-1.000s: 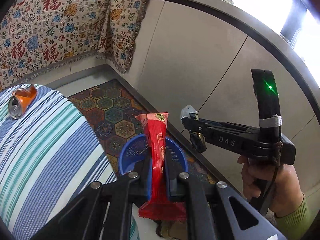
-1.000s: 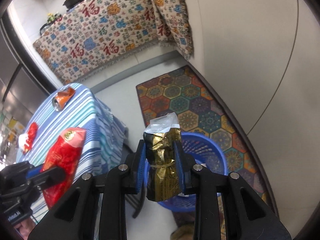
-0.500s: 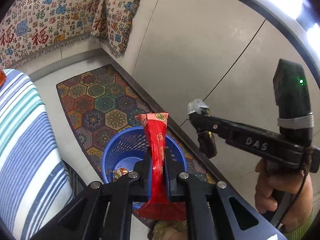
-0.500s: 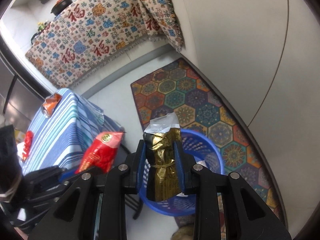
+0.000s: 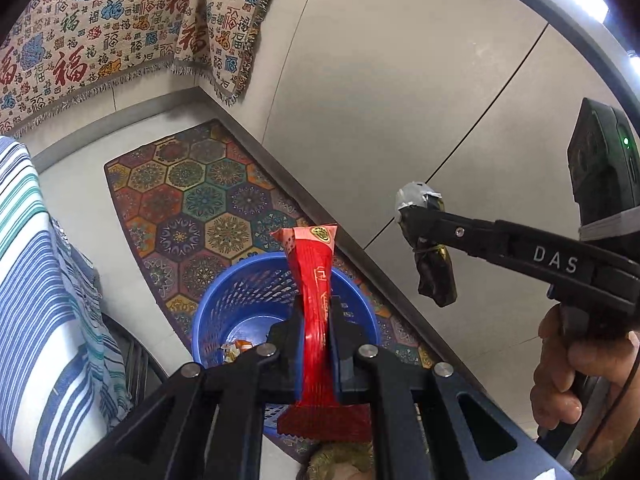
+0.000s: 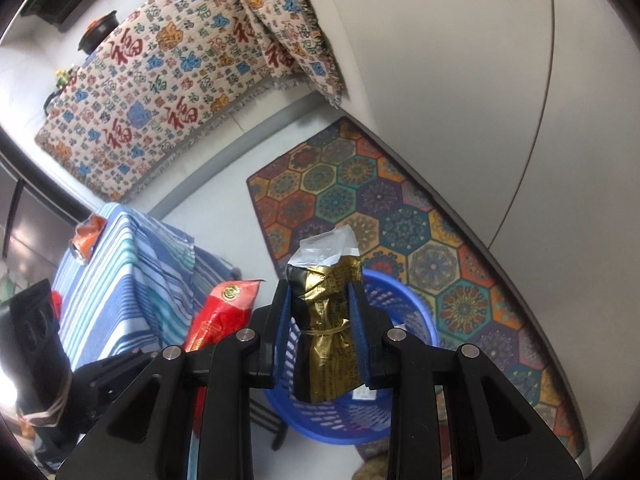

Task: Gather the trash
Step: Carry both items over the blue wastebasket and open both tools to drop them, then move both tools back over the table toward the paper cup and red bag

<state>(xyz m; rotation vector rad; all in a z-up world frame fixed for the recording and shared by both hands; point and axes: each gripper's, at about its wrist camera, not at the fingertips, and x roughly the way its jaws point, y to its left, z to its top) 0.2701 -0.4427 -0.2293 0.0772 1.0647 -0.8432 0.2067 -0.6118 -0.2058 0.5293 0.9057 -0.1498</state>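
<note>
Grey floor tiles and pale cabinet panels frame a patterned hexagon rug (image 5: 192,204), and on its near end stands the blue basket (image 5: 224,300) that takes the rubbish. Directly over its mouth hangs the red wrapper (image 5: 316,280), pinched flat between the pads of the left tongs (image 5: 316,320), which are shut hard on it. A second ago this pair looked across the striped cloth with the basket half hidden; now the basket sits squarely under the wrapper and a few scraps show on its bottom, so the left hand has come down and over the opening. That puts the drop within reach: letting go looks like the next step here.

To the right, the right tongs (image 6: 320,320) are clamped on the black-and-gold packet (image 6: 326,320), its clear torn top standing up between the pads. Since a second ago the basket rim (image 6: 404,300) has slid nearer beneath them, though from the left camera the packet (image 5: 436,272) seems to hang off to the right of the basket rather than over it, so it probably needs more travel.

Farther left, the striped desk (image 6: 120,280) carries a crushed orange can (image 6: 86,238) yet to be collected. Beyond, a printed throw (image 6: 160,92) drapes the far counter.
</note>
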